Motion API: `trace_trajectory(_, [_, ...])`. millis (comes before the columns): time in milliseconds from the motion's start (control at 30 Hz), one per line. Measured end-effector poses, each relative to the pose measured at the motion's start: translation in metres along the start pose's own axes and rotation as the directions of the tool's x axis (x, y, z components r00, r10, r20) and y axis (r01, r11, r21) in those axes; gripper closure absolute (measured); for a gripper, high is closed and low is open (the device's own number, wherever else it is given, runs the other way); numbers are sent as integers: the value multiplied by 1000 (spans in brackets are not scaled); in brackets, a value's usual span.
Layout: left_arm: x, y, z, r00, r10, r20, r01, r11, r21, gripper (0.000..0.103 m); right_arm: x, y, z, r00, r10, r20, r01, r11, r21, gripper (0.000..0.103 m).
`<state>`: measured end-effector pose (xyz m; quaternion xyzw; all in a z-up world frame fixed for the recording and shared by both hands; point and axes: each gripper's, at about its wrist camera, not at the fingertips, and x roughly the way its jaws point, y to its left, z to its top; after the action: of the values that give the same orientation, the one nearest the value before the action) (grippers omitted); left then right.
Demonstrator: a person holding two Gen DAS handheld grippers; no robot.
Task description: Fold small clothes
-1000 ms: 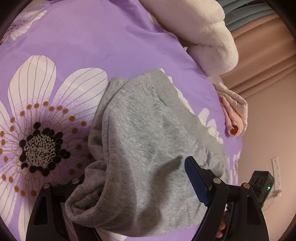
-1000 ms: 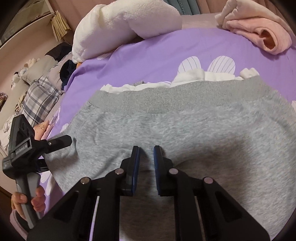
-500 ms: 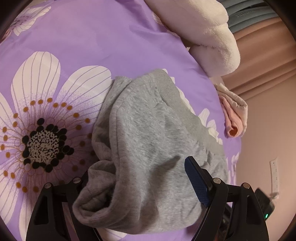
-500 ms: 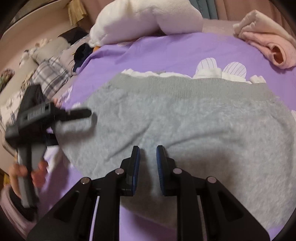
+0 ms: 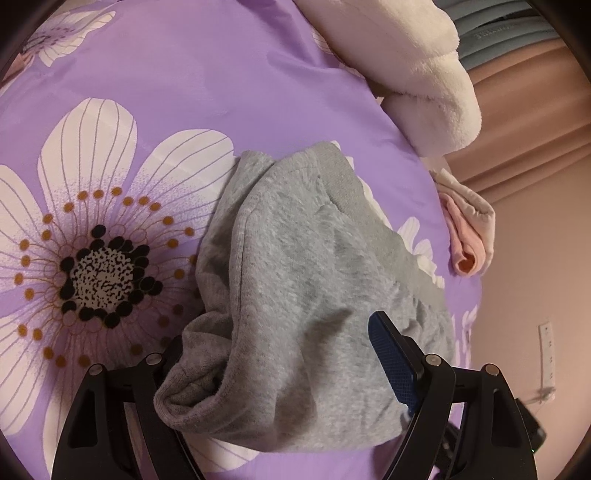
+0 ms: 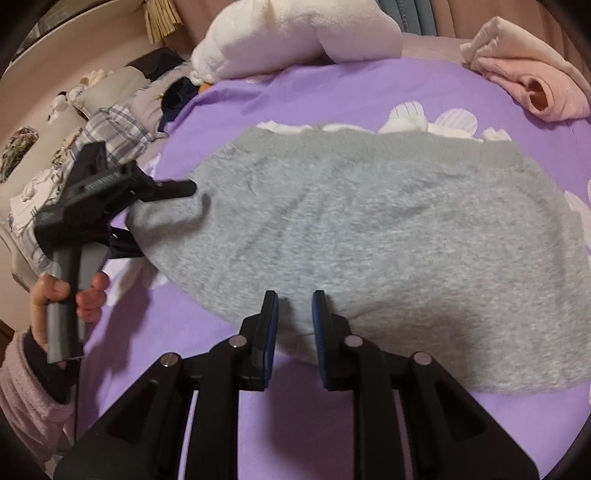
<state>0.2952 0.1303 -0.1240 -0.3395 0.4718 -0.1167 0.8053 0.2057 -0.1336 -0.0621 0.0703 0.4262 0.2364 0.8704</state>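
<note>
Grey garment (image 6: 369, 236) lies on the purple bedspread (image 6: 332, 88), just ahead of the right tongs (image 6: 293, 314), whose jaws are opening with nothing clamped. The left tongs (image 5: 280, 373) stand wide apart around a bunched corner (not pressing it). I judge one fold is made; more folds remain.

I see purple flower bed cover (image 6: 332, 92). Grey top (image 6: 388, 229) lies flat; pink clothes (image 6: 532, 85), white fluffy blanket (image 6: 295, 33) on it.
</note>
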Motion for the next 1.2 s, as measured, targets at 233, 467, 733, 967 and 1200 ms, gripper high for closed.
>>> trace_trajectory(233, [-7, -3, -6, 999, 31, 19, -32, 999, 26, 29, 16, 15, 29, 999, 36, 33, -36, 999, 14, 73])
trace_trajectory(467, [-13, 2, -1, 998, 58, 28, -59, 997, 39, 48, 46, 37, 9, 996, -34, -79, 29, 997, -70, 73])
trace_trajectory(733, [-6, 16, 2, 1000, -2, 0, 2, 999, -35, 55, 22, 31, 35, 999, 33, 6, -33, 999, 0, 73])
trace_trajectory(967, [1, 24, 14, 997, -79, 12, 80, 988, -133, 46, 22, 7, 36, 999, 34, 24, -36, 994, 106, 73])
trace_trajectory(1200, [9, 12, 21, 995, -93, 38, 97, 987, -131, 28, 21, -10, 29, 998, 53, 24, -56, 985, 165, 73])
